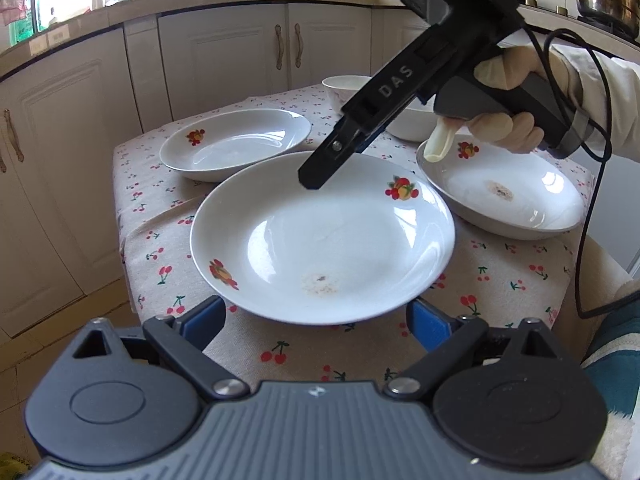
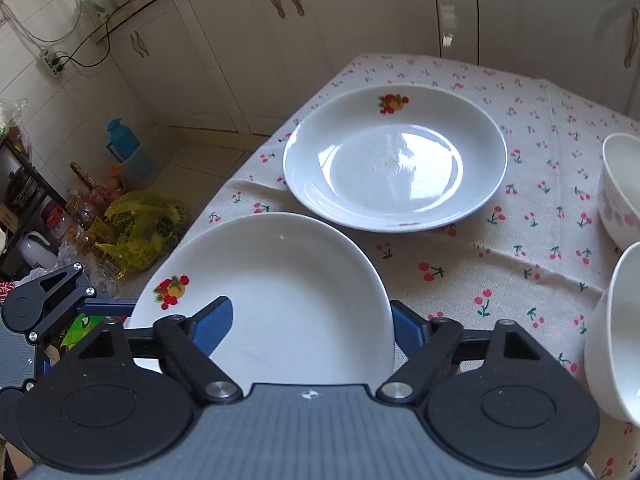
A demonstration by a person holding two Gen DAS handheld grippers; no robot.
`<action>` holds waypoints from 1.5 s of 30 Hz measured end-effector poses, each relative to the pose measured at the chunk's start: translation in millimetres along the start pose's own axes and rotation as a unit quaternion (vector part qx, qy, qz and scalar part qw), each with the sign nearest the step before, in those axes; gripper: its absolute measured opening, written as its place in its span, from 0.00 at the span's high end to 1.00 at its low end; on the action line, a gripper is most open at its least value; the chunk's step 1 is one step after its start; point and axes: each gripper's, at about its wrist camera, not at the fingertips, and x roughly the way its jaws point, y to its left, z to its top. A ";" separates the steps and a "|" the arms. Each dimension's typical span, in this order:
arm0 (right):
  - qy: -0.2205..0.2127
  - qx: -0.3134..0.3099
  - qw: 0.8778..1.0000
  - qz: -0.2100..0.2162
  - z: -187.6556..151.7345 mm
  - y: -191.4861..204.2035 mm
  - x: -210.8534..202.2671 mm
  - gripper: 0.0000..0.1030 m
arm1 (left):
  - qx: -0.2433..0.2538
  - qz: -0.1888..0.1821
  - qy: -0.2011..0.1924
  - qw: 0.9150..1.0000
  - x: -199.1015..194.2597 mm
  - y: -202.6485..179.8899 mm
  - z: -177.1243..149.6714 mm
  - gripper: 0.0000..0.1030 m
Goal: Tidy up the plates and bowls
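Left wrist view: the left gripper (image 1: 316, 314) hangs with fingers wide at the worktop's (image 1: 248, 344) near edge, before the near plate (image 1: 320, 236). The right gripper (image 1: 316, 176) hovers over that plate's far rim, fingers spread either side of the rim, gripping nothing. Judging by this, a plate has just been placed; next comes stacking the left plate (image 1: 236, 144) or right plate (image 1: 500, 192), needing a rim pinch. Two bowls (image 1: 348, 88) sit near the far edge, partly hidden. Cabinets (image 1: 224, 52) stand behind.
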 end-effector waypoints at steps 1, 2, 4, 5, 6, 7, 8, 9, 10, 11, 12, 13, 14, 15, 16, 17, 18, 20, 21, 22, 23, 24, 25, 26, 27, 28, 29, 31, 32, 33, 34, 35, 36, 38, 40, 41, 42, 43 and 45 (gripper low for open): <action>-0.006 -0.004 1.000 -0.002 -0.6 1.6 -5.5 0.10 | -0.001 0.005 -0.001 1.000 -3.7 -1.6 -0.2 0.06; -0.014 -0.009 1.000 -0.003 -1.5 3.5 -12.9 0.07 | -0.004 0.009 -0.001 1.000 -7.2 -2.7 -0.3 0.06; -0.033 -0.018 0.999 -0.010 -5.0 7.6 -29.6 0.01 | -0.011 0.013 -0.002 1.000 -15.8 -5.7 0.8 0.06; -0.044 -0.024 0.999 -0.013 -7.6 9.8 -37.8 0.00 | -0.012 0.013 -0.004 1.000 -20.2 -7.9 2.1 0.06; -0.052 -0.032 0.998 -0.017 -10.5 12.1 -45.7 0.00 | -0.014 0.013 -0.007 1.000 -25.1 -11.1 4.0 0.06; -0.062 -0.039 0.997 -0.024 -14.8 14.2 -55.0 0.00 | -0.013 0.014 -0.011 1.000 -29.6 -14.9 5.8 0.05; -0.070 -0.044 0.996 -0.031 -19.0 15.9 -62.3 0.00 | -0.010 0.017 -0.016 1.000 -33.7 -19.7 8.0 0.03; -0.078 -0.049 0.995 -0.038 -25.2 17.7 -71.6 0.00 | -0.007 0.019 -0.020 1.000 -36.9 -24.6 10.2 0.03; -0.085 -0.053 0.994 -0.045 -31.1 18.7 -78.3 0.00 | -0.004 0.019 -0.023 1.000 -39.4 -29.6 12.4 0.03; -0.090 -0.056 0.993 -0.053 -38.0 19.4 -84.7 0.00 | -0.001 0.017 -0.025 1.000 -41.1 -34.4 14.4 0.03; -0.094 -0.058 0.992 -0.059 -45.3 19.6 -90.6 0.00 | 0.001 0.014 -0.026 1.000 -42.1 -39.2 16.5 0.03; -0.098 -0.060 0.991 -0.065 -53.3 19.6 -96.8 0.00 | 0.003 0.010 -0.025 1.000 -41.5 -44.8 19.3 0.03; -0.102 -0.063 0.990 -0.071 -62.0 19.3 -102.8 0.00 | 0.004 0.008 -0.024 1.000 -40.2 -50.1 21.7 0.02; -0.106 -0.064 0.989 -0.080 -71.1 18.1 -108.7 0.00 | 0.004 0.008 -0.023 1.000 -38.8 -55.4 24.3 0.02; -0.110 -0.065 0.988 -0.089 -81.7 16.8 -114.2 0.00 | 0.005 0.003 -0.024 1.000 -37.4 -60.3 26.4 0.02; -0.112 -0.066 0.987 -0.096 -91.9 15.9 -119.4 0.00 | 0.005 -0.003 -0.025 1.000 -36.1 -64.8 28.2 0.02; -0.114 -0.067 0.986 -0.102 -100.6 14.5 -124.0 0.00 | 0.004 -0.005 -0.026 1.000 -34.5 -70.5 29.8 0.02; -0.120 -0.068 0.983 -0.119 -121.4 12.1 -134.3 0.00 | 0.002 -0.011 -0.026 1.000 -30.2 -80.1 33.8 0.02; -0.123 -0.072 0.982 -0.125 -132.2 10.0 -139.2 0.00 | 0.002 -0.017 -0.026 1.000 -28.8 -85.8 35.8 0.02; -0.125 -0.076 0.980 -0.132 -143.6 7.0 -142.8 0.00 | 0.003 -0.020 -0.028 0.999 -27.1 -90.4 37.7 0.02; -0.128 -0.079 0.979 -0.140 -153.7 5.4 -146.4 0.00 | 0.006 -0.017 -0.029 0.999 -25.6 -95.8 40.0 0.02; -0.130 -0.082 0.977 -0.146 -164.9 4.0 -150.7 0.00 | 0.012 -0.014 -0.030 0.999 -23.8 -102.0 42.5 0.02; -0.132 -0.084 0.976 -0.152 -175.5 3.2 -154.6 0.00 | 0.017 -0.013 -0.030 0.999 -21.4 -107.0 45.3 0.02; -0.133 -0.084 0.975 -0.155 -183.9 1.5 -157.4 0.00 | 0.019 -0.012 -0.029 0.999 -18.9 -111.4 48.3 0.02; -0.133 -0.083 0.975 -0.156 -192.9 -0.5 -160.3 0.00 | 0.020 -0.012 -0.030 0.999 -16.6 -115.2 51.3 0.02; -0.134 -0.081 0.975 -0.156 -201.4 -2.8 -162.7 0.00 | 0.020 -0.015 -0.031 0.999 -14.7 -118.8 54.1 0.02; -0.134 -0.080 0.976 -0.154 -210.2 -4.7 -165.4 0.00 | 0.021 -0.017 -0.030 0.999 -12.6 -122.1 57.0 0.02; -0.131 -0.074 0.977 -0.148 -223.1 -9.3 -166.0 0.00 | 0.027 -0.019 -0.028 0.999 -8.1 -129.3 62.5 0.02; -0.130 -0.071 0.978 -0.146 -227.6 -11.5 -165.2 0.00 | 0.031 -0.020 -0.026 0.999 -5.8 -132.5 64.7 0.02; -0.128 -0.066 0.979 -0.144 -232.0 -13.2 -163.2 0.00 | 0.034 -0.021 -0.023 0.999 -3.0 -135.3 66.9 0.02; -0.125 -0.063 0.980 -0.144 -234.9 -15.2 -161.1 0.00 | 0.034 -0.022 -0.020 0.999 0.1 -138.2 69.2 0.02; -0.123 -0.061 0.980 -0.146 -237.6 -17.2 -158.3 0.00 | 0.034 -0.025 -0.017 0.999 3.0 -139.8 71.5 0.02; -0.123 -0.059 0.980 -0.147 -239.3 -18.7 -156.1 0.00 | 0.033 -0.028 -0.013 0.999 6.0 -141.0 73.7 0.02; -0.124 -0.055 0.980 -0.144 -243.3 -22.4 -151.5 0.00 | 0.034 -0.033 -0.003 0.999 13.0 -143.7 78.8 0.02; -0.125 -0.051 0.981 -0.140 -243.6 -24.5 -145.8 0.00 | 0.038 -0.031 0.005 0.999 20.5 -146.5 84.5 0.02; -0.125 -0.049 0.981 -0.140 -244.3 -23.9 -143.7 0.00 | 0.040 -0.033 0.008 0.999 24.0 -147.0 87.4 0.02; -0.125 -0.050 0.981 -0.139 -244.6 -23.7 -141.6 0.00 | 0.042 -0.039 0.012 0.998 28.3 -147.7 91.2 0.02; -0.126 -0.052 0.981 -0.138 -244.9 -23.3 -139.6 0.00 | 0.042 -0.044 0.016 0.998 32.4 -147.2 94.5 0.02; -0.127 -0.055 0.981 -0.136 -244.5 -23.1 -134.3 0.00 | 0.041 -0.050 0.027 0.998 41.6 -145.9 101.6 0.02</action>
